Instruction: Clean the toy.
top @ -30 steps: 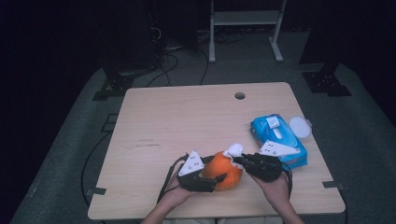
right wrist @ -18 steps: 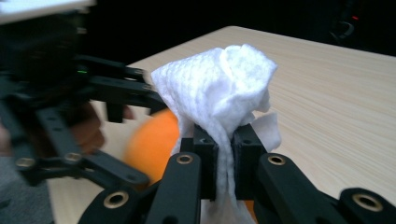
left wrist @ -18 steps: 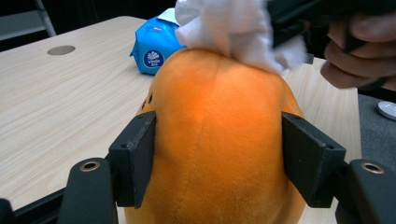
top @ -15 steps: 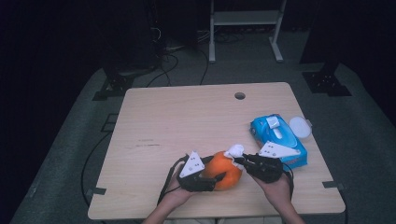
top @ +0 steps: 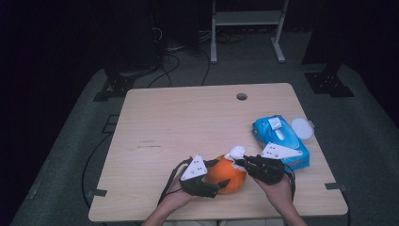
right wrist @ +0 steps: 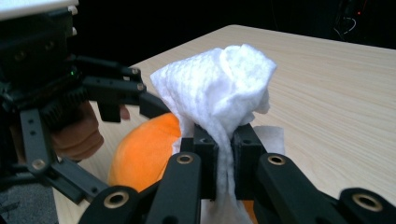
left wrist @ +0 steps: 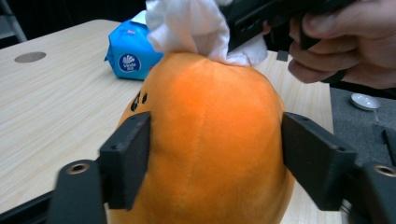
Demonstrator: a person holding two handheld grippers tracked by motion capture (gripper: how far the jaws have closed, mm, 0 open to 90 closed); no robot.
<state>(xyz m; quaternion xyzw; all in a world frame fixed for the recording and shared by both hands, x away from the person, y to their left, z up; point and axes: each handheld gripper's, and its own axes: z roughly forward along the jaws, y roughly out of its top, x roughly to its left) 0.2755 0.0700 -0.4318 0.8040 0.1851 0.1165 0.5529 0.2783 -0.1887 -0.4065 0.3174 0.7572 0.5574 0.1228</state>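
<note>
An orange plush toy (top: 230, 175) lies near the table's front edge. My left gripper (left wrist: 215, 154) straddles it, a black pad (left wrist: 128, 163) touching each flank; these jaws have just been opening, with the plush still between them. My right gripper (right wrist: 224, 140) is shut on a bunched white wipe (right wrist: 224, 84), held against the top of the plush (left wrist: 210, 140). From above, the wipe (top: 234, 152) sits at the plush's far side, in the right gripper (top: 239, 162).
A blue pack of wipes (top: 280, 139) lies to the right, just behind the right hand. A white round lid (top: 302, 128) rests at the table's right edge. A cable hole (top: 242, 96) sits at the back of the wooden tabletop (top: 179, 122).
</note>
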